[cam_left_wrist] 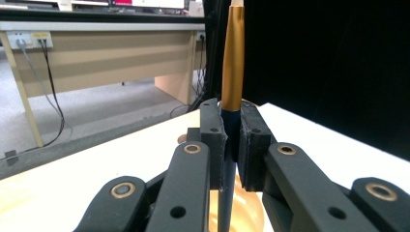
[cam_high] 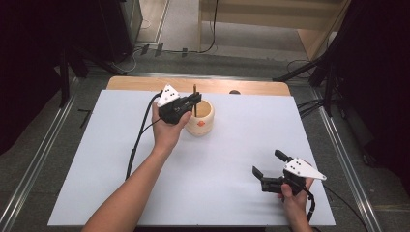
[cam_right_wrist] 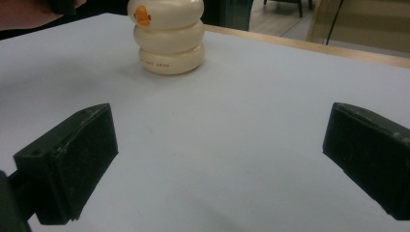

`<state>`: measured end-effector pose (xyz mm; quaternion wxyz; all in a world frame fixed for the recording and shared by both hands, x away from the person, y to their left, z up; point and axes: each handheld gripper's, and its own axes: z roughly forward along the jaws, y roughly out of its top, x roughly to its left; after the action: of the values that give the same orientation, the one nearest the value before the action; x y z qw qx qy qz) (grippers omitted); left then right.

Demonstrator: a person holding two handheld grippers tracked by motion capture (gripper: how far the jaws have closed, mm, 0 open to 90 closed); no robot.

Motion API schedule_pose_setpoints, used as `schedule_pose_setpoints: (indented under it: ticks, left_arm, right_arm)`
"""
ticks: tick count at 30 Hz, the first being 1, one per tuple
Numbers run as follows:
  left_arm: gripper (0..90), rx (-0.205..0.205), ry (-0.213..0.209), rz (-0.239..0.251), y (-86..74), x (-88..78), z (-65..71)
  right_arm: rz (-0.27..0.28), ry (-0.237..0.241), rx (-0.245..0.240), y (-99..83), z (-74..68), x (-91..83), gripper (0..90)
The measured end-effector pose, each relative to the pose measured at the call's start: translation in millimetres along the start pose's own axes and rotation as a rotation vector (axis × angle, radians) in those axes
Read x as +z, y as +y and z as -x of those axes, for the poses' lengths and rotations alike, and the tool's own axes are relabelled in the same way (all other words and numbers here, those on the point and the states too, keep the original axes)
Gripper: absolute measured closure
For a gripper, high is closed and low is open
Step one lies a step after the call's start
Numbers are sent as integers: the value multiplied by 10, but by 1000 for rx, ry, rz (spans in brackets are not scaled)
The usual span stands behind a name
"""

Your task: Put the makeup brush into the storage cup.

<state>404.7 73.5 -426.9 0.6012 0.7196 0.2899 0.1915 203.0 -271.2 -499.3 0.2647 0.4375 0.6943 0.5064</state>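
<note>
Left gripper (cam_left_wrist: 231, 145) clamped on pen (cam_left_wrist: 233, 63).

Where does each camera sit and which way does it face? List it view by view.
High view: above the person's side, looking forward and down on the table; both forearms show, with the left gripper and right gripper.
Left gripper view: on the left gripper, looking along its jaws, shut on the upright pen, toward a desk.
Right gripper view: on the right gripper, low over the table, facing the cream holder between open jaws.
Shared: the high and right gripper views both show the holder.
</note>
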Motion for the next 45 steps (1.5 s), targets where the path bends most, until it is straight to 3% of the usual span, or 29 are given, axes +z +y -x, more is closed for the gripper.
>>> schedule_pose_setpoints:
  ticks: [12, 17, 22, 25, 28, 32, 45]
  left_arm:
    - [810, -28, 17, -82, -127, 77, -65]
    - [615, -25, 11, -93, -107, 34, -33]
    - [340, -58, -9, -86, -62, -39, -35]
    - [158, -74, -72, -104, -59, -77, -53]
    - [0, -63, -114, -126, -74, -128, -53]
    - [0, -68, -111, -96, -74, -242, -68]
    - [0, -48, -75, -69, -144, -527, -91]
  right_arm:
    - [-1, -1, -2, -1, 2, 0, 0]
    - [-3, -3, -2, -2, 3, 3, 0]
    - [-4, -3, 0, -3, 2, 5, 0]
    - [-3, -3, 0, -3, 1, 7, 0]
    - [-3, -4, 1, -4, 1, 8, 0]
    - [-1, -5, 2, -3, 3, 4, 0]
    - [-6, -8, 0, -6, -3, 19, 0]
